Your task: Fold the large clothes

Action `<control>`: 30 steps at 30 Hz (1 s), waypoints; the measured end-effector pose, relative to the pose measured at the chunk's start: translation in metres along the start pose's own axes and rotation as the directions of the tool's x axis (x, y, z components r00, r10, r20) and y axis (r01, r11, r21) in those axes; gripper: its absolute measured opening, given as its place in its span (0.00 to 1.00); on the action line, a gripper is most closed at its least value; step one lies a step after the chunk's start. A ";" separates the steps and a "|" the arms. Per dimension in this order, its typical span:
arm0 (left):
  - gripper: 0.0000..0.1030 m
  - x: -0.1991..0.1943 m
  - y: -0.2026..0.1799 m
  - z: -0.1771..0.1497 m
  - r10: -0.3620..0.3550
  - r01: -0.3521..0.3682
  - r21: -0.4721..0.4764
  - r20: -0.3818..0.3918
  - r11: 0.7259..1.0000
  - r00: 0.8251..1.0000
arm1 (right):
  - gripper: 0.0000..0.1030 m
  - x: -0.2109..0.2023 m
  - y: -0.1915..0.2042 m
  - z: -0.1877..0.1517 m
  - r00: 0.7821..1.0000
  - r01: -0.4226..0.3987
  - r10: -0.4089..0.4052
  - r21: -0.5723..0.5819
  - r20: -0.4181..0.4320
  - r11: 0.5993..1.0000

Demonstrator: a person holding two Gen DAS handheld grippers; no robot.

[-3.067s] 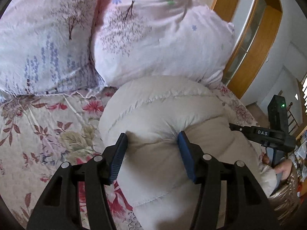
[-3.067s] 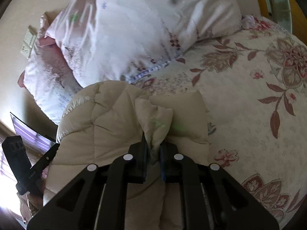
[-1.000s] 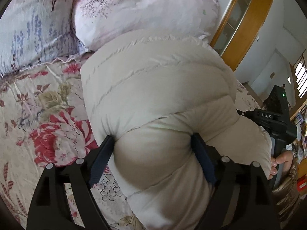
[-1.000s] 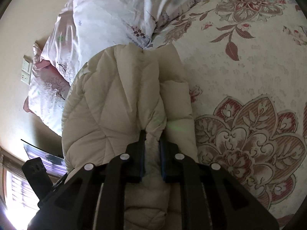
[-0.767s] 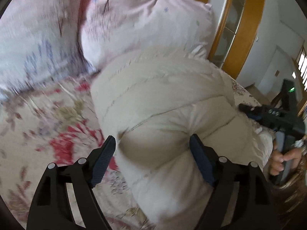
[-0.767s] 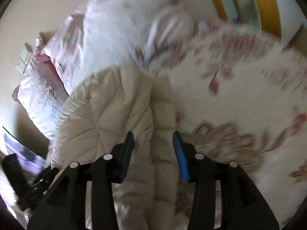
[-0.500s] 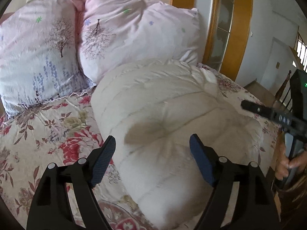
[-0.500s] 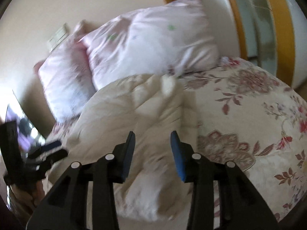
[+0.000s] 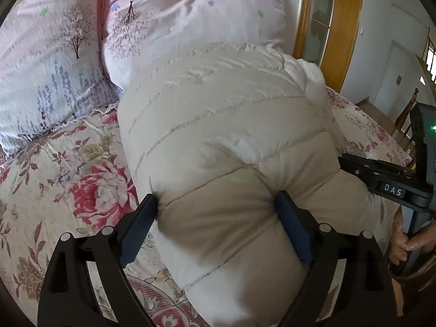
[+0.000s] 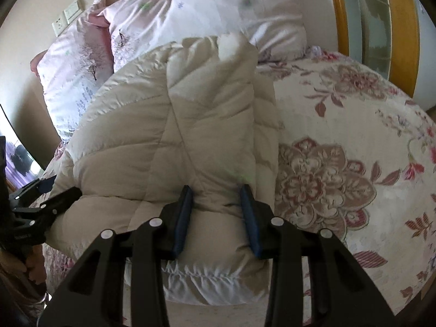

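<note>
A cream quilted puffer jacket (image 9: 223, 125) lies folded in a thick bundle on the floral bedspread (image 9: 68, 179). My left gripper (image 9: 218, 212) is open wide, its blue pads pressed against both sides of the bundle's near end. My right gripper (image 10: 216, 204) is open too, its pads straddling a puffy fold of the same jacket (image 10: 174, 125) from the other side. The right gripper also shows at the right edge of the left wrist view (image 9: 381, 174), and the left gripper shows at the left edge of the right wrist view (image 10: 41, 199).
Two pink floral pillows (image 9: 169, 21) lean at the head of the bed just behind the jacket. A wooden door frame (image 9: 332, 27) stands beyond the bed's far side. A wall socket (image 10: 66, 17) sits above the pillows.
The right gripper let go of the jacket fold and opened. Both grippers pulled back from the bundle, then came in again and now press around its sides.
</note>
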State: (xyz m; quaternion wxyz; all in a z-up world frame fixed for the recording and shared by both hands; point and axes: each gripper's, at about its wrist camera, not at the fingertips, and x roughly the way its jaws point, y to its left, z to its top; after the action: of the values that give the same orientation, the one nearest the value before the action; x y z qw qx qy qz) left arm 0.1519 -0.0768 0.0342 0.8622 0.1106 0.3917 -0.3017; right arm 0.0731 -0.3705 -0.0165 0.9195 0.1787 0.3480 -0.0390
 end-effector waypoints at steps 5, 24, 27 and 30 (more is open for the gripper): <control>0.89 0.006 0.001 -0.002 -0.006 0.005 -0.011 -0.017 1.000 1.000 | 0.36 0.004 -0.004 -0.003 1.000 -0.014 0.014 0.021 -0.008 1.000; 0.90 0.005 0.011 -0.002 -0.046 0.046 -0.053 -0.016 0.998 0.999 | 0.54 -0.014 -0.055 0.060 0.980 -0.197 0.195 0.273 0.033 0.942; 0.90 0.005 0.010 -0.002 -0.042 0.041 -0.051 -0.017 0.998 0.999 | 0.54 0.003 -0.054 0.088 0.978 -0.208 0.206 0.297 0.038 0.932; 0.91 0.006 0.010 -0.002 -0.044 0.043 -0.058 -0.018 0.997 0.999 | 0.40 0.024 -0.044 0.107 0.978 -0.206 0.205 0.288 0.034 0.935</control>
State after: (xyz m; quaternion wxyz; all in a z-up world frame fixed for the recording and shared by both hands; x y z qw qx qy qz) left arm 0.1596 -0.0703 0.0282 0.8544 0.0802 0.4108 -0.3080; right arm 0.1494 -0.4485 0.0289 0.8829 0.3470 0.3163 0.0064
